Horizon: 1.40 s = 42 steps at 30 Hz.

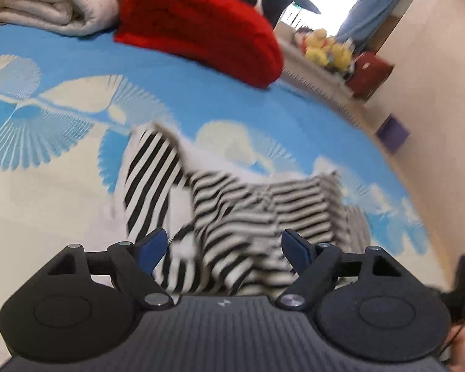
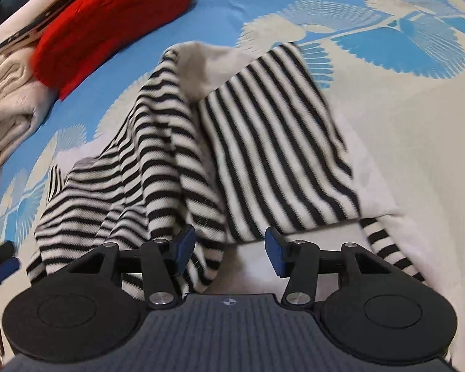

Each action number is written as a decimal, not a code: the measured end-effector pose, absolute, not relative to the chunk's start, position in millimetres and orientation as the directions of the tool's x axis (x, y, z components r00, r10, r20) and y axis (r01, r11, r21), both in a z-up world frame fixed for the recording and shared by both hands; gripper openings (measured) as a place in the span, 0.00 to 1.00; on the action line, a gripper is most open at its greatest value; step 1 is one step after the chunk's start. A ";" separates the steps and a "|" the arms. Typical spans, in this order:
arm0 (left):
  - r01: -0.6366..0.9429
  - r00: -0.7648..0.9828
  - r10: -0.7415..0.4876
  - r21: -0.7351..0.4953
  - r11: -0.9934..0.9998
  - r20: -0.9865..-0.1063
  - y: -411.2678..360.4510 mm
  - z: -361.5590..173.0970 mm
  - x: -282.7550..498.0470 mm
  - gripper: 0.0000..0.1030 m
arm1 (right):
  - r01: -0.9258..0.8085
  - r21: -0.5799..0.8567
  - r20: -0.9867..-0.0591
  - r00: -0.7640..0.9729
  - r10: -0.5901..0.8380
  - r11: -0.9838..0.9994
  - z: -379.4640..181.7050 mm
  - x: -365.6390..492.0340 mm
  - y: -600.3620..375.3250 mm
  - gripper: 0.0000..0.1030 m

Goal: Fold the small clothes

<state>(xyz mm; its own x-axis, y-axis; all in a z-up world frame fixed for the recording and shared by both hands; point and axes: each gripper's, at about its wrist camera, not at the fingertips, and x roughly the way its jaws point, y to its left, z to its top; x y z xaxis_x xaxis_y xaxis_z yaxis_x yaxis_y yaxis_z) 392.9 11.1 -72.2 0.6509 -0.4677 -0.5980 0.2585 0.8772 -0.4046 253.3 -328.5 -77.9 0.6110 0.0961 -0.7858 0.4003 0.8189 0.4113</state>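
Note:
A small black-and-white striped garment lies rumpled on the blue and cream bedspread. In the right wrist view the garment shows one flat striped panel on the right and bunched folds on the left. My left gripper is open, with the cloth lying between and just beyond its blue pads. My right gripper is open just above the garment's near edge; its left pad rests by the bunched fold. Neither holds cloth.
A folded red blanket and a folded cream quilt lie at the far side of the bed. Plush toys sit on a shelf beyond the bed edge. The other gripper's tip shows at the left edge.

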 end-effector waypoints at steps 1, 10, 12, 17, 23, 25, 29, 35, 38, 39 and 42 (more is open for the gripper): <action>0.262 0.643 -0.485 -0.424 0.867 -0.593 11.0 -68.9 402.2 0.82 | 0.412 0.415 -0.787 0.609 0.093 0.811 -78.1 252.5 -330.2 0.50; 0.209 0.467 -0.431 -0.378 0.902 -0.772 -38.4 -107.1 539.2 0.82 | 0.439 0.474 -0.772 0.624 0.120 0.763 -74.5 253.6 -332.7 0.50; 0.215 0.395 -0.480 -0.429 0.877 -0.783 -40.9 -120.3 556.0 0.77 | 0.427 0.472 -0.768 0.629 0.122 0.771 -73.5 253.8 -331.3 0.50; 0.349 0.443 -0.531 -0.407 0.844 -0.723 -58.9 -105.8 566.8 0.05 | 0.436 0.452 -0.783 0.612 0.112 0.778 -78.1 255.8 -335.4 0.50; 0.352 0.602 -0.431 -0.261 0.899 -0.673 -60.4 -87.3 590.6 0.05 | 0.443 0.425 -0.794 0.601 0.090 0.789 -85.6 260.0 -336.4 0.50; 0.314 0.616 -0.390 -0.240 0.918 -0.685 -58.0 -95.7 602.6 0.14 | 0.428 0.423 -0.785 0.614 0.087 0.798 -84.3 260.2 -334.3 0.50; 0.276 0.573 -0.401 -0.293 0.916 -0.715 -49.6 -111.1 601.4 0.54 | 0.389 0.408 -0.771 0.631 0.083 0.826 -83.1 265.1 -326.9 0.50; 0.371 0.672 -0.425 -0.221 0.902 -0.607 -29.9 -72.4 514.2 0.83 | 0.301 0.423 -0.692 0.717 0.090 0.855 -69.0 266.6 -316.3 0.50; 0.468 0.671 -0.452 -0.138 0.873 -0.587 -36.9 -68.0 466.5 0.83 | 0.165 0.409 -0.616 0.776 0.137 0.898 -54.9 262.1 -297.4 0.50; 0.494 0.662 -0.458 -0.115 0.862 -0.593 -40.2 -71.6 454.2 0.83 | 0.122 0.406 -0.600 0.783 0.163 0.906 -51.9 261.9 -291.0 0.50; 0.568 0.634 -0.420 0.021 0.823 -0.650 -64.3 -97.2 431.3 0.83 | -0.003 0.370 -0.585 0.776 0.236 0.929 -51.6 262.3 -267.2 0.50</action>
<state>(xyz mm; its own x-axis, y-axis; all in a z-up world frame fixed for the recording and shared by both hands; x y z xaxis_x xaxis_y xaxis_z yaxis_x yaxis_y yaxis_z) 431.3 -64.3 -97.2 0.6335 -0.4203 -0.6496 0.5678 0.8229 0.0213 262.3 -267.2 -51.6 0.7762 0.2358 -0.5847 -0.0031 0.9289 0.3704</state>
